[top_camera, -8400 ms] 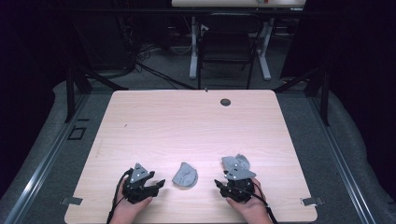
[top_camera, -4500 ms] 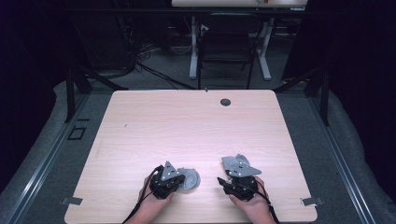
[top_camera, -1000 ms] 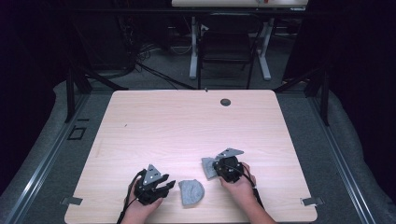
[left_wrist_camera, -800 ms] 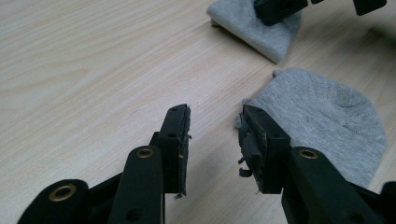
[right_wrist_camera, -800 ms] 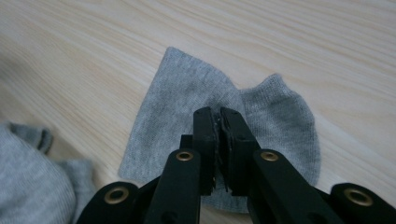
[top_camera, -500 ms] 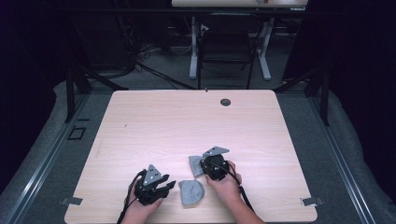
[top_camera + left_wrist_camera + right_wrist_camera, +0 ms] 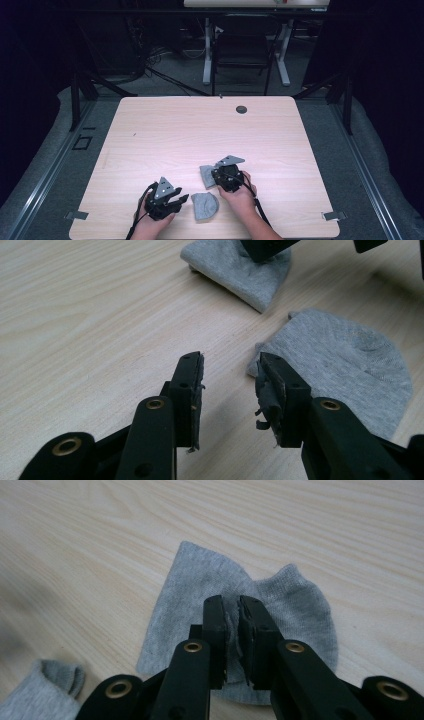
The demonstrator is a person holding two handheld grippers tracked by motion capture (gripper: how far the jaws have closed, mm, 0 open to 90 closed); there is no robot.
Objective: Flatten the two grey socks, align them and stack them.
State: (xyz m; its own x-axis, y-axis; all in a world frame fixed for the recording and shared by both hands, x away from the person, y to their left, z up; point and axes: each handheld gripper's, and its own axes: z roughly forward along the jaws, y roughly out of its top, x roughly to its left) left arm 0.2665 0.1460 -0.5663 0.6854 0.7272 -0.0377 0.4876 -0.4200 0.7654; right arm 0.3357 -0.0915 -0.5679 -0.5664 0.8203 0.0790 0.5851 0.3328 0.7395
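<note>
surface (image 7: 165, 130): pale wood-grain top, rounded corners
far edge: small dark round hole (image 7: 241, 109), right of middle
near edge, middle: folded grey sock (image 7: 205, 205), lying flat
just beyond it: second grey sock (image 7: 206, 175), also flat

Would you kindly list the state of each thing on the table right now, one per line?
Far sock: lies flat on the table, right gripper on top of it.
Near sock: lies flat, untouched, apart from the far sock.
Left gripper: jaws open, empty, tips beside the near sock's edge.
Right gripper: jaws have just been opening, a narrow gap between them, over the far sock.
Table: light wood, a dark round cap near its far edge.
</note>
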